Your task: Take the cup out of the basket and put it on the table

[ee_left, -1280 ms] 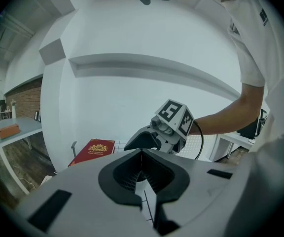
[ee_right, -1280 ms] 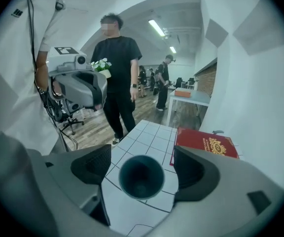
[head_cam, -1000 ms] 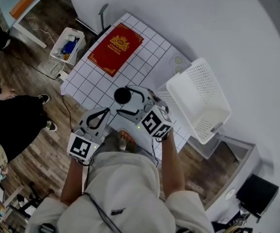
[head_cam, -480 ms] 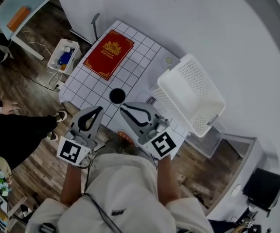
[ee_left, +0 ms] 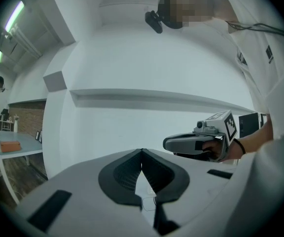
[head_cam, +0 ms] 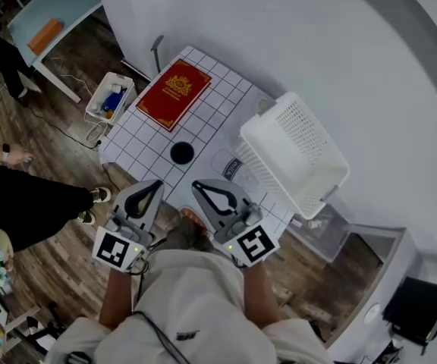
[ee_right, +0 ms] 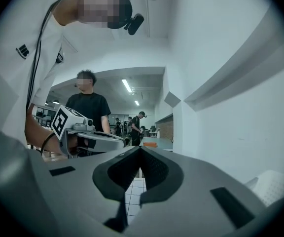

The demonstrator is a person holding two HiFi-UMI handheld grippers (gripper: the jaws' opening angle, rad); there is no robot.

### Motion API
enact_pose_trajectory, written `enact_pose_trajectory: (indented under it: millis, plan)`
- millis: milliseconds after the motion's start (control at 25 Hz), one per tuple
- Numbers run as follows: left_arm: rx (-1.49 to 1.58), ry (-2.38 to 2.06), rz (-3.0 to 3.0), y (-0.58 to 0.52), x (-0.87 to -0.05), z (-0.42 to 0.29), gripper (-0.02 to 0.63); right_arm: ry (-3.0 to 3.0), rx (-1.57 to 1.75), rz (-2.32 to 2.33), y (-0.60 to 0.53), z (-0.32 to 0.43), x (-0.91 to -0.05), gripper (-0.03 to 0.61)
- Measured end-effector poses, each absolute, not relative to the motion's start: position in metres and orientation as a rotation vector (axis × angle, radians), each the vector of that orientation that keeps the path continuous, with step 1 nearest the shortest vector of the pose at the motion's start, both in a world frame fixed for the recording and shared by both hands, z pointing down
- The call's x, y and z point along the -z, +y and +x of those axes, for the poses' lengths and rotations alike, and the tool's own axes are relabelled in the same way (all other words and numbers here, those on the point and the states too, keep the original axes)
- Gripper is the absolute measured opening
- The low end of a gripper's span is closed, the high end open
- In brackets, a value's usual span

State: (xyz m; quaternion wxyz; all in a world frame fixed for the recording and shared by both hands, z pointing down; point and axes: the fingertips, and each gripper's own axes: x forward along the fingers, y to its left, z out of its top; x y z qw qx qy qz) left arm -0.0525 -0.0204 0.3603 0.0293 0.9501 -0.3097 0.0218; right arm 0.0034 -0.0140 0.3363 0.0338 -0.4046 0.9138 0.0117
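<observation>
Cup [head_cam: 181, 153] is out of the basket [head_cam: 279, 146] and standing on the bench [head_cam: 139, 131], on the gridded cover, in the open stretch between the red book [head_cam: 174, 93] and the two grippers. It's well apart from the basket, and nothing is touching it. From above it's just a small dark round thing, basically black. All I get is the mouth, so I can't tell the height or whether it has a handle.

The left gripper [ee_left: 142, 150] has its fingers pressed together at the tips with nothing in them. The right gripper [ee_right: 140, 148] has just been closing, and its fingers meet at the tips, empty too. Both are held level near the person's body, back from the bench.

Hard-to-see stuff: there's something pale or clear lying between the cup and the basket, too faint to name. The white basket looks tipped at the bench's right end, but I can't say how it rests. The person's torso and arms cover the near edge of the bench. In the right gripper view, only a sliver of grid shows under the fingers.
</observation>
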Motion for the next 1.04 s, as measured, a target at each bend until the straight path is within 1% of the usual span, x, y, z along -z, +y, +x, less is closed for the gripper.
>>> enact_pose_trajectory:
  millis: [840, 1040]
  plan:
    - [-0.085, -1.017, 2.917, -0.012, -0.366, -0.052, 0.009, 2.888, -0.080, -1.207, -0.006, 0.005, -0.352, 0.009]
    - [-0.082, -1.021, 2.916, -0.014, -0.366, -0.052, 0.009, 2.981, -0.103, -1.208, -0.006, 0.007, -0.364, 0.009]
